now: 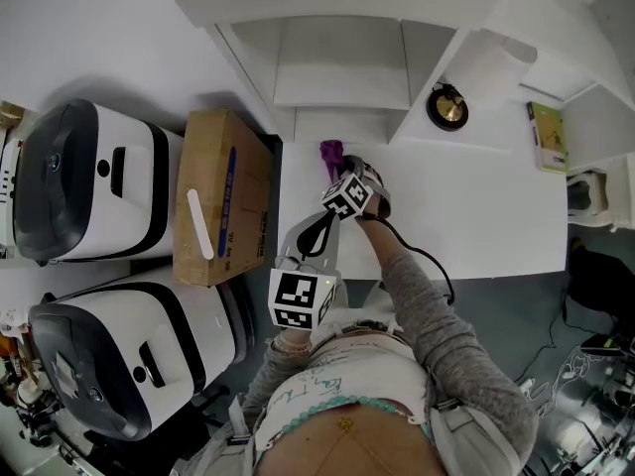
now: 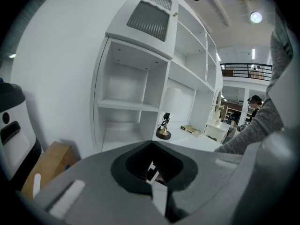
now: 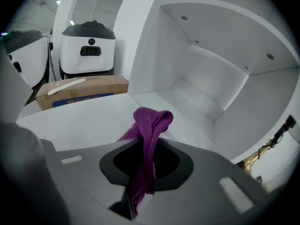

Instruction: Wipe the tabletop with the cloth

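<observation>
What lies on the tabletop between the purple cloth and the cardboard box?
Nothing: only bare white tabletop runs from the cloth to the cardboard box, as the right gripper view shows.

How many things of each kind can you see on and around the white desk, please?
Purple cloth: 1
White-and-black appliances: 2
Cardboard box: 1
Gold-and-black ornament: 1
Book: 1
Total: 6
</observation>
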Tool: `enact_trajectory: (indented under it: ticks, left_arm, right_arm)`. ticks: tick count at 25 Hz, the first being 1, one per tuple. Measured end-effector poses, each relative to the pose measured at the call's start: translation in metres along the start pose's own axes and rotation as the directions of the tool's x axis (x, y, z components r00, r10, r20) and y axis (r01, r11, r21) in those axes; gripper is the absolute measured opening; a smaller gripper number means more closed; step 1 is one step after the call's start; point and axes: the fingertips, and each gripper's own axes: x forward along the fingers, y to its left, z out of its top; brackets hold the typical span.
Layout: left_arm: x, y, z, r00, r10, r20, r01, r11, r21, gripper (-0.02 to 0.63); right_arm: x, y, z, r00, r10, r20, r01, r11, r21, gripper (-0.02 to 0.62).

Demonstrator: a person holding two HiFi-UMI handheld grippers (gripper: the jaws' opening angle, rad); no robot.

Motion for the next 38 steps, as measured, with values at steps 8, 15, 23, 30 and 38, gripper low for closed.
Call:
enact_trajectory:
  ticks: [8, 15, 23, 30, 38]
  left_arm:
    - [0.009, -0.017, 0.002, 1.0, -0.009, 0.0, 0.009, 1.0, 0.003, 0.002]
    - [0.018, -0.036, 0.005, 0.999, -0.033, -0.001, 0.033, 0.999, 0.012, 0.002]
    - [0.027, -0.052, 0.007, 0.998, -0.056, -0.009, 0.056, 0.998, 0.021, 0.002]
    - [0.029, -0.06, 0.008, 0.998, -0.064, -0.011, 0.064, 0.998, 0.029, 0.002]
    - [0.036, -0.069, 0.01, 0.997, -0.07, -0.014, 0.071, 0.997, 0.035, 0.002]
  right_arm:
    - [-0.008, -0.02, -0.022, 1.0, -0.017, -0.017, 0.017, 1.0, 0.0, 0.069]
    - [-0.014, -0.039, -0.042, 0.999, -0.031, -0.037, 0.032, 0.999, 0.022, 0.069]
    - [-0.023, -0.055, -0.06, 0.998, -0.035, -0.058, 0.038, 0.998, 0.043, 0.069]
    - [-0.027, -0.065, -0.07, 0.997, -0.048, -0.064, 0.052, 0.997, 0.054, 0.07]
    - [-0.029, -0.075, -0.081, 0.996, -0.05, -0.075, 0.054, 0.997, 0.059, 0.071]
